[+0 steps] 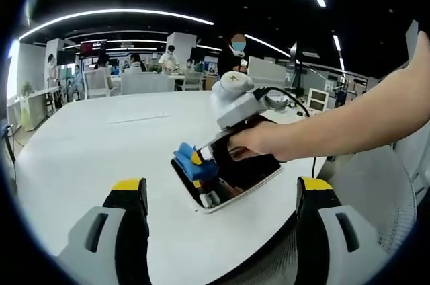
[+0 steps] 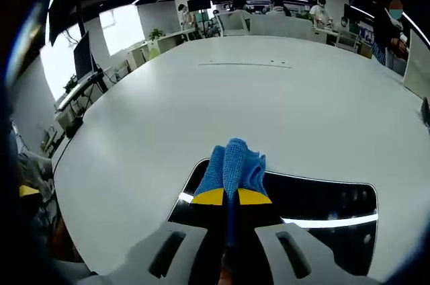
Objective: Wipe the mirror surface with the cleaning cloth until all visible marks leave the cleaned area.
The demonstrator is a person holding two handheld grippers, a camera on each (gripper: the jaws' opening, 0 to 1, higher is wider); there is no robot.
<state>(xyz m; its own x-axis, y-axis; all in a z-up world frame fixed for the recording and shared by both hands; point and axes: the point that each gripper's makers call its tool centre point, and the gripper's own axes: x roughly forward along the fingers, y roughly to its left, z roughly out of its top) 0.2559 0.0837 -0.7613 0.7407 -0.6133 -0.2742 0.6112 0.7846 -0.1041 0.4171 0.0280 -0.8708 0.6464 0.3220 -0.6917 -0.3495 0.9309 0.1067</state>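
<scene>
Wiping is underway: the right gripper is pinching the blue cleaning cloth against the mirror at its 9 o'clock end. The left gripper is hovering spread and empty at 6 o'clock. Most glass seems unwiped.

- The mirror lies flat on the table, near its edge.
- The cloth, pinched in the right gripper, rests on the mirror's end.
- The left gripper hangs apart, before the table edge.
</scene>
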